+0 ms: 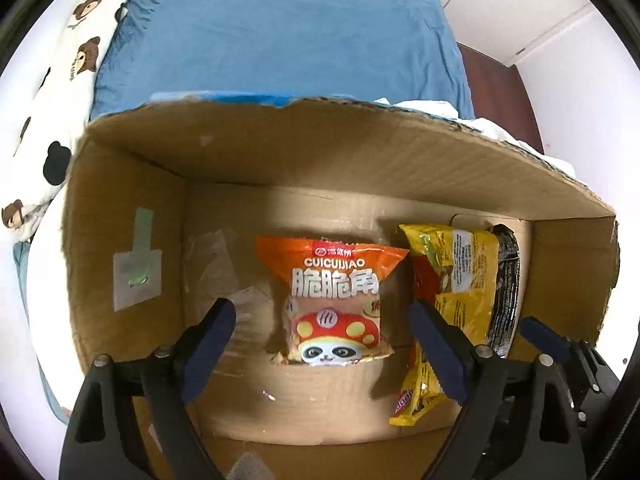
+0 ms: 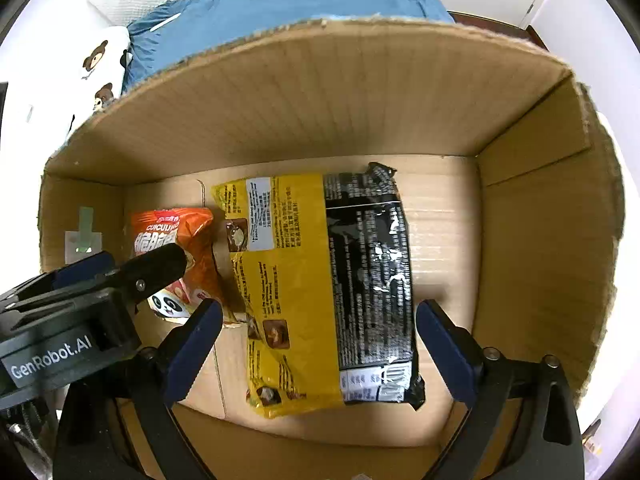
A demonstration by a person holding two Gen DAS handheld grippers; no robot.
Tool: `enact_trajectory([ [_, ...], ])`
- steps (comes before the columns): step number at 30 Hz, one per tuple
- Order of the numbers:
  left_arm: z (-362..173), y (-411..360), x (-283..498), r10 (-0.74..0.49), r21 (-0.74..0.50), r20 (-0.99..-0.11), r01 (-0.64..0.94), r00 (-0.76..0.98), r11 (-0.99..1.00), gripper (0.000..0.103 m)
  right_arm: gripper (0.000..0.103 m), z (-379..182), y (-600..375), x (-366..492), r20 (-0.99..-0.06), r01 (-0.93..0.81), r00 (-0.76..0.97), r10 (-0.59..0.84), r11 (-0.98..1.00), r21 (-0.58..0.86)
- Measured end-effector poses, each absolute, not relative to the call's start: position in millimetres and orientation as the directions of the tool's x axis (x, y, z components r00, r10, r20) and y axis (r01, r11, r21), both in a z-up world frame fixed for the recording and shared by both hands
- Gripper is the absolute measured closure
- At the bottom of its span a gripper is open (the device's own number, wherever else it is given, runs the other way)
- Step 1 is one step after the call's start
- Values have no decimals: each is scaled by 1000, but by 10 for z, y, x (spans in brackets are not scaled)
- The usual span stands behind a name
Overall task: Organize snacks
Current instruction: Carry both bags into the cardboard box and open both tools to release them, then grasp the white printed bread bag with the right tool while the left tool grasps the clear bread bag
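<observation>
An orange snack bag with a panda cartoon lies flat on the floor of an open cardboard box. My left gripper hangs open above it, one finger on each side, neither pad touching it. A larger yellow and black snack bag lies to its right on the box floor. My right gripper stands open over this bag, its pads clear of the edges. The orange bag shows partly behind the left gripper's black body in the right wrist view.
The box sits on a bed with a blue sheet. A white pillow with bear prints lies to the left, crumpled white cloth behind the box's right corner. White cupboard doors stand at the far right.
</observation>
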State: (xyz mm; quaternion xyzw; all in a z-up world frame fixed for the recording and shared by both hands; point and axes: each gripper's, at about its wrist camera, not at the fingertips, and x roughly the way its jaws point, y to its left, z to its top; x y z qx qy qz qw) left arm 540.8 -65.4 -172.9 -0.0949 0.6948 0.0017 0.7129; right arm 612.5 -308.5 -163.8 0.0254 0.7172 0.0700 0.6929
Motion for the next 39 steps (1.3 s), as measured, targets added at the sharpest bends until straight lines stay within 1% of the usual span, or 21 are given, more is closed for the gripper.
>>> enact_trajectory([
  [5, -1495, -695, 5225, -134, -141, -988, -118, 72, 983, 11, 3, -1375, -3131, 5960, -991, -90, 15, 130, 988, 128],
  [8, -1182, -746, 5003, -118, -132, -983, -93, 142, 987, 11, 3, -1175, -3177, 5784, -988, -104, 55, 142, 985, 136],
  [9, -1025, -779, 4873, -108, -124, -978, -84, 180, 989, 11, 3, -1124, -3199, 5768, -987, -109, 70, 144, 985, 136],
  [13, -585, -776, 4412, -74, -100, -949, -71, 306, 992, 11, 3, -584, -3201, 5449, -974, -113, 148, 169, 982, 153],
  [14, -476, -772, 4266, -70, -100, -940, -73, 334, 992, 11, 3, -532, -3188, 5390, -970, -112, 162, 180, 980, 163],
  [16, -343, -634, 4154, -68, -106, -925, -81, 374, 991, 11, 3, -362, -3226, 5200, -960, -115, 194, 201, 977, 182],
  [20, -117, -514, 3624, -59, -115, -894, -102, 444, 988, 11, 3, -155, -3316, 4726, -942, -105, 245, 229, 972, 210],
  [23, -195, -369, 3188, -26, -101, -887, -140, 461, 985, 11, 3, -169, -3406, 4331, -947, -80, 242, 212, 977, 198],
  [25, -451, -270, 3063, -21, -96, -900, -150, 435, 984, 11, 3, -290, -3526, 4045, -954, -49, 207, 216, 976, 211],
  [27, -737, -309, 2913, -27, -78, -928, -123, 372, 989, 11, 3, -494, -3615, 3834, -960, -16, 149, 238, 971, 238],
  [29, -1032, -441, 2815, -26, -52, -953, -81, 302, 995, 11, 3, -731, -3704, 3656, -961, 25, 99, 260, 964, 264],
  [32, -1565, -689, 2751, 10, 13, -982, 12, 188, 1000, 11, 3, -1007, -3791, 3461, -963, 67, 57, 262, 962, 266],
  [33, -1670, -738, 2744, 22, 29, -987, 38, 159, 999, 11, 3, -1064, -3812, 3422, -963, 75, 50, 264, 961, 268],
  [37, -2146, -1006, 2777, 104, 118, -990, 152, 97, 981, 11, 3, -1330, -3843, 3307, -965, 100, 21, 263, 959, 263],
  [39, -2296, -1121, 2813, 147, 164, -985, 209, 93, 964, 11, 6, -1451, -3841, 3290, -966, 120, 9, 257, 959, 256],
])
